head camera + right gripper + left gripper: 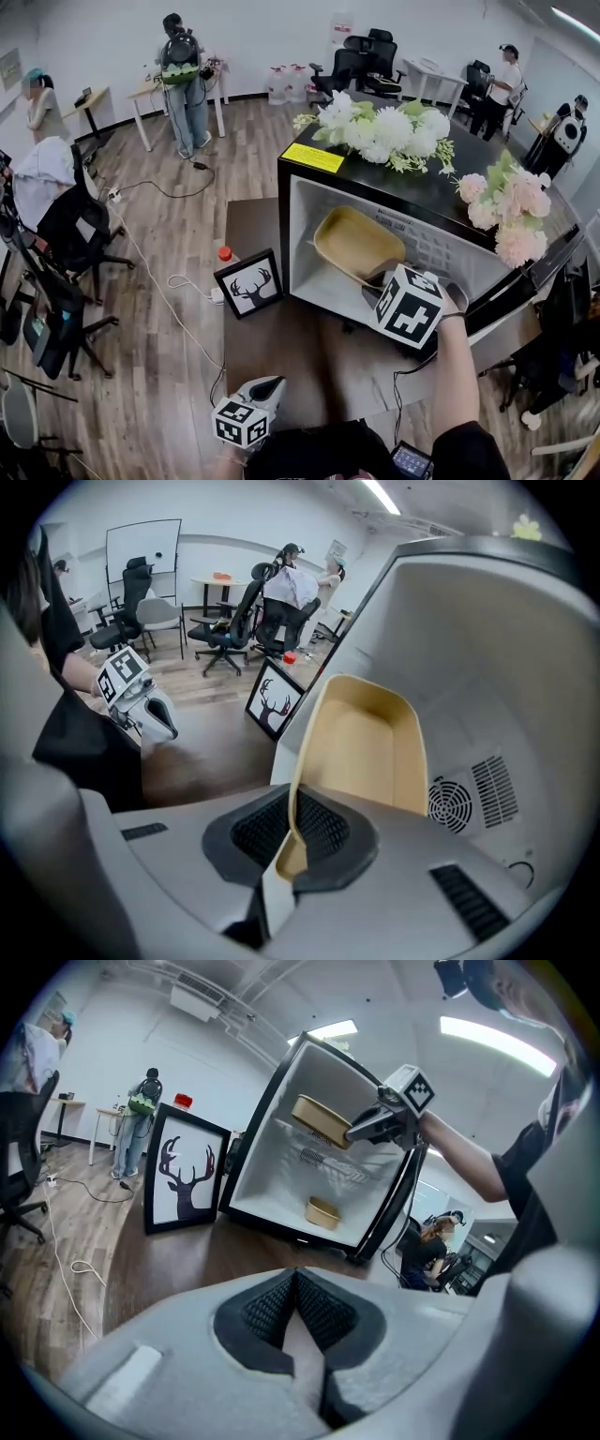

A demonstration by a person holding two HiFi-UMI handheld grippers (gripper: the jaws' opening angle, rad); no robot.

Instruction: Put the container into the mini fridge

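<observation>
Pinching the tan container (pixel 356 246) by its rim with the right tongs (pixel 287 844) inside the mini fridge (pixel 287 225), holding the left tongs (pixel 295 1281) pressed together before it.

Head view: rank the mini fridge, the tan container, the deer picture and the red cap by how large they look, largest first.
1. mini fridge
2. tan container and deer picture, too alike to rank
3. red cap

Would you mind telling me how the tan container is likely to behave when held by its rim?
Probably light: the right tongs carry the container by one thin rim edge, and it looks empty. Likely fairly stiff, as it juts out without visible sag. The smooth wall might slip or pivot in that narrow grip.
</observation>
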